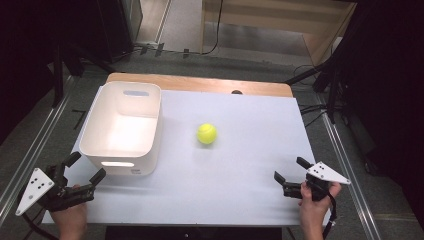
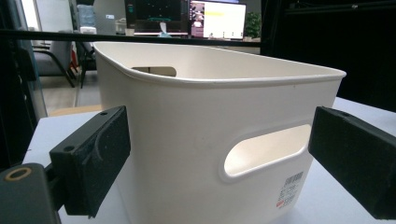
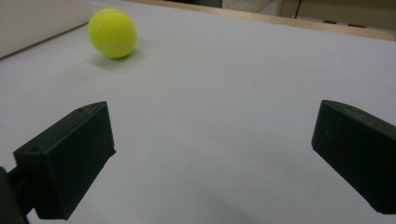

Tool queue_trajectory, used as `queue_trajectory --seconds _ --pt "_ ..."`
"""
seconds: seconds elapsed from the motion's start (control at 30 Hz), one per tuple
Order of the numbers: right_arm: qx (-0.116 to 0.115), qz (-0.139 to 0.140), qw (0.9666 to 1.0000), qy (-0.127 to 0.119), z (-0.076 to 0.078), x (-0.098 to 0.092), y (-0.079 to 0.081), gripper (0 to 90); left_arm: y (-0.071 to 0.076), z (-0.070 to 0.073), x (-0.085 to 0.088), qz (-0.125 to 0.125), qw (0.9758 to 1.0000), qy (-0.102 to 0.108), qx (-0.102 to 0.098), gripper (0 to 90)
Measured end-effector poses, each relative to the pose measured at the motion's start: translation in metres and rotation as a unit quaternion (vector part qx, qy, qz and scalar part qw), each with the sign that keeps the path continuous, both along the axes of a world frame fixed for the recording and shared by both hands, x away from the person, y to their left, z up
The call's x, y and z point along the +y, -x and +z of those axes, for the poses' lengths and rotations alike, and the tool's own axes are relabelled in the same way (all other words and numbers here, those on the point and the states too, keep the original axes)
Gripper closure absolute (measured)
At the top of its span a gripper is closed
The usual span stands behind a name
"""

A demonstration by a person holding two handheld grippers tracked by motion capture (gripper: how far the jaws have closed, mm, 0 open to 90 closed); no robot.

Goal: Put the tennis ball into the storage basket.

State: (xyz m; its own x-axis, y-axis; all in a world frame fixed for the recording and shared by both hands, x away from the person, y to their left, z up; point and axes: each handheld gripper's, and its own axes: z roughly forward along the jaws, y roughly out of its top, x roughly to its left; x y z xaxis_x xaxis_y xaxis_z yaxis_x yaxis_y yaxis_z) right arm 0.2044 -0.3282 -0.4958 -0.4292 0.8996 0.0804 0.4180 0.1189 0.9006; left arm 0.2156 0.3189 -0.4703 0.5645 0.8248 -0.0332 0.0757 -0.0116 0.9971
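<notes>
Tabletop (image 1: 240, 170): white sheet over a wooden board, wood edge showing at the far side.

Bin (image 1: 122, 127): white plastic, open top, handle slots cut in the near and far walls, standing on the left part of the tabletop. Nothing inside it, bare bottom lit from above. A barcode sticker sits low on its near wall by the slot, clear in the left gripper view (image 2: 289, 191).

Left gripper (image 1: 85, 170): held in a hand at the near left corner, pointing at the bin's near wall. Fingers (image 2: 91, 163) spread wide, nothing between them; the bin wall stands just beyond them, not touched as far as the views tell.

Right gripper (image 1: 291, 169): held in a hand at the near right edge of the tabletop. Fingers (image 3: 65, 163) wide apart, holding nothing, bare tabletop between them.

Ball (image 1: 206, 133): yellow tennis ball, resting on the tabletop near the middle, just right of the bin and apart from it. Well apart from both grippers; in the right gripper view it lies far ahead (image 3: 112, 32), left of the gap between the fingers.
</notes>
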Motion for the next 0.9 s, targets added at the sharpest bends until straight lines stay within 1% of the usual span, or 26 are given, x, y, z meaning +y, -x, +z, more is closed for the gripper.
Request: queue_trajectory --seconds 0.07,0.17,0.27,0.33,0.47,0.53,0.6,0.7,0.73,0.8,0.9 --pt "0.007 0.011 0.9999 0.006 0.003 0.004 -0.002 0.0 0.000 0.000 0.000 -0.001 1.0000 0.000 0.000 5.8" --pt "0.010 0.023 0.9995 0.017 0.007 0.009 -0.006 0.0 -0.001 0.000 -0.001 0.002 1.0000 -0.004 0.001 5.8" --pt "0.016 0.025 0.9993 0.023 0.012 0.013 -0.010 0.0 -0.001 0.000 -0.002 0.003 1.0000 -0.005 0.001 5.8" --pt "0.022 0.031 0.9988 0.031 0.018 0.015 -0.016 0.0 -0.001 -0.001 -0.002 0.003 1.0000 -0.004 0.002 5.8" --pt "0.026 0.039 0.9983 0.036 0.023 0.019 -0.021 0.0 0.000 -0.001 -0.002 0.003 1.0000 -0.007 0.002 5.8" --pt "0.028 0.047 0.9977 0.041 0.028 0.024 -0.027 0.0 0.000 -0.001 -0.002 0.002 1.0000 -0.006 0.001 5.8" --pt "0.029 0.048 0.9975 0.043 0.030 0.026 -0.029 0.0 0.001 -0.001 -0.001 0.004 1.0000 -0.005 0.001 5.8" --pt "0.033 0.058 0.9965 0.051 0.033 0.033 -0.036 0.0 0.001 -0.001 0.000 0.001 1.0000 -0.002 -0.001 5.8" --pt "0.037 0.065 0.9955 0.059 0.035 0.038 -0.041 0.0 0.002 -0.001 0.000 0.001 1.0000 -0.002 0.000 5.8" --pt "0.039 0.064 0.9952 0.063 0.036 0.040 -0.044 0.0 0.002 -0.001 0.000 0.001 1.0000 -0.002 0.001 5.8" --pt "0.049 0.068 0.9941 0.068 0.039 0.046 -0.051 0.0 0.002 -0.001 0.001 -0.002 1.0000 -0.001 0.001 5.8"
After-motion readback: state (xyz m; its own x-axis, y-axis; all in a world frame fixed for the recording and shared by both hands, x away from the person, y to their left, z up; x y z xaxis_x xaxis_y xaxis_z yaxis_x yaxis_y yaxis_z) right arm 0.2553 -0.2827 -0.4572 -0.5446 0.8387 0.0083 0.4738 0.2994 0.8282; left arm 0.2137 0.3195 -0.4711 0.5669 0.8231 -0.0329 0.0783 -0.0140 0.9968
